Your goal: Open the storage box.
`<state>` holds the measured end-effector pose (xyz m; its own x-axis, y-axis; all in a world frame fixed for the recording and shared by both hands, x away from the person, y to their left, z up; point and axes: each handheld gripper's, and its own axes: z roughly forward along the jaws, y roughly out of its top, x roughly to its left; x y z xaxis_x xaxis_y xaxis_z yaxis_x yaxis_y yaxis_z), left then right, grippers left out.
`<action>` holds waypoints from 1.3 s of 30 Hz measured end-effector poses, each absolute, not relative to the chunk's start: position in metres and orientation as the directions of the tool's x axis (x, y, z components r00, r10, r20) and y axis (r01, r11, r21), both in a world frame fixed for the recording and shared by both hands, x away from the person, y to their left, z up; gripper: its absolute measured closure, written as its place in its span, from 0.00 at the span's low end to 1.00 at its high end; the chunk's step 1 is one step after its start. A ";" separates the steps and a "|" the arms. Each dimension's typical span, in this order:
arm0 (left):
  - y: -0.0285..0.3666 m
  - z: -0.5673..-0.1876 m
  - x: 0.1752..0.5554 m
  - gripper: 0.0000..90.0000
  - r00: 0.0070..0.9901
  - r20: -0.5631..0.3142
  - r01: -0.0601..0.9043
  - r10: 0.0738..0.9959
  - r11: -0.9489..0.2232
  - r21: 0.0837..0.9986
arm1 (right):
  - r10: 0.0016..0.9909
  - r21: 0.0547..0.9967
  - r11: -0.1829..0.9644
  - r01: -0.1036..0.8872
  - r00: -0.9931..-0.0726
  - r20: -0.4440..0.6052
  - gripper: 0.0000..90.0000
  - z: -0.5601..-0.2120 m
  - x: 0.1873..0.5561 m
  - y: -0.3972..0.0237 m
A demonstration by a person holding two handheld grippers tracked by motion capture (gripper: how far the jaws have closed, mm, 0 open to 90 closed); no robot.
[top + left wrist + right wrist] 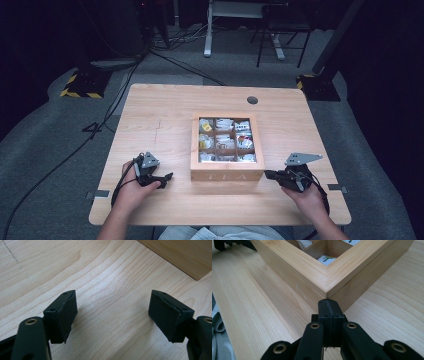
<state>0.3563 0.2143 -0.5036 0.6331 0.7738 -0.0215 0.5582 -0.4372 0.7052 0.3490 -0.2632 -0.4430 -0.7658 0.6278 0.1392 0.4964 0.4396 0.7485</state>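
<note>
On the table (150,120), 1 tea box (227,172), 2 tongs.

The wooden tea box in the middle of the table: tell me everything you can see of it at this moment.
The wooden tea box is square, of light wood, with faint letters on its front wall. It has a framed top over nine compartments holding packets. It sits flat on the table, right of centre. In the right gripper view, the right gripper, jaws shut, points at the box's near corner, at or almost at it. The left gripper stands open beside it, apart.

Black grippers (165,177), brass screws, grey plates.
</note>
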 end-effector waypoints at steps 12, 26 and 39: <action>0.214 -0.503 0.357 0.26 0.630 -0.019 0.560 0.776 -0.438 0.703 | 0.628 0.762 0.406 0.504 -0.760 0.167 1.00 -0.444 0.349 -0.265; 0.213 -0.504 0.357 0.26 0.629 -0.019 0.560 0.777 -0.436 0.705 | 0.636 0.818 0.332 0.470 -0.752 0.175 1.00 -0.428 0.346 -0.268; 0.210 -0.503 0.358 0.26 0.625 -0.016 0.563 0.781 -0.436 0.702 | 0.642 0.856 0.281 0.435 -0.748 0.169 1.00 -0.407 0.349 -0.267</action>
